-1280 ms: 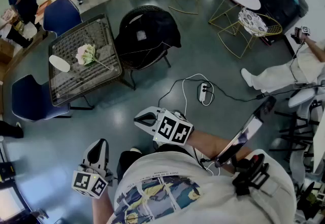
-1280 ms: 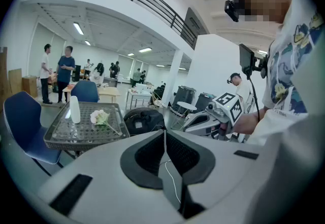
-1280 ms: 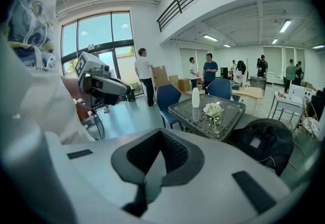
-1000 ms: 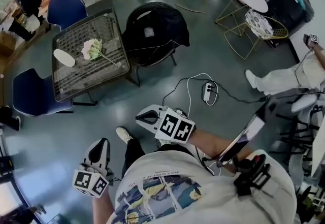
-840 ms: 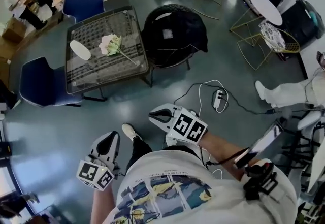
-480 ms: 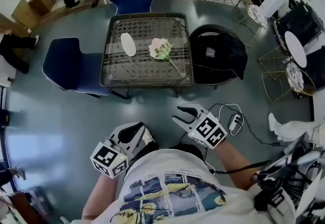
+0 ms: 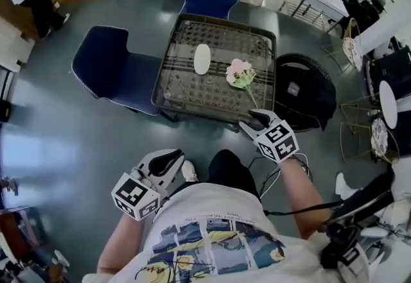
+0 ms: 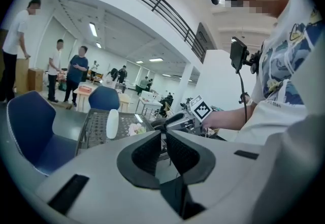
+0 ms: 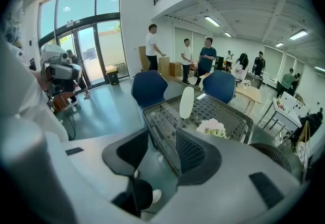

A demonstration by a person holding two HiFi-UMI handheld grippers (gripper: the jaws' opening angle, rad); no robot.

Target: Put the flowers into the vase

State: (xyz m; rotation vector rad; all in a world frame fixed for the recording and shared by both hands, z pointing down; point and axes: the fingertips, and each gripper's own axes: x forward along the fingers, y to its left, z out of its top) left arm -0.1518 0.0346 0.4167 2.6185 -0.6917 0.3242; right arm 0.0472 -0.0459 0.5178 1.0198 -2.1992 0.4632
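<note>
— Blue chair (image 7: pixel 106 67) at the far left. What has changed?

— The whole scene has swung round. The table (image 7: pixel 166 63) was far off to the left a second ago; now it sits straight ahead and close. The left gripper (image 7: pixel 172 157) hangs low by the shirt, its jaws clenched tip to tip on nothing.

— And the task's things?

— On the table the white vase (image 7: pixel 202 58) stands upright, a smooth tall oval. Right of it, not touching, the flowers (image 7: pixel 240 73) lie flat: pale pink blooms over green leaves.

— The right gripper (image 7: pixel 250 119)?

— It has reached the table's near edge, close to the flowers. Its jaws have just been opening and stand apart, empty.

— Any writing?

— Only black-and-white square markers on both cubes. The shirt's print is too small to read.
</note>
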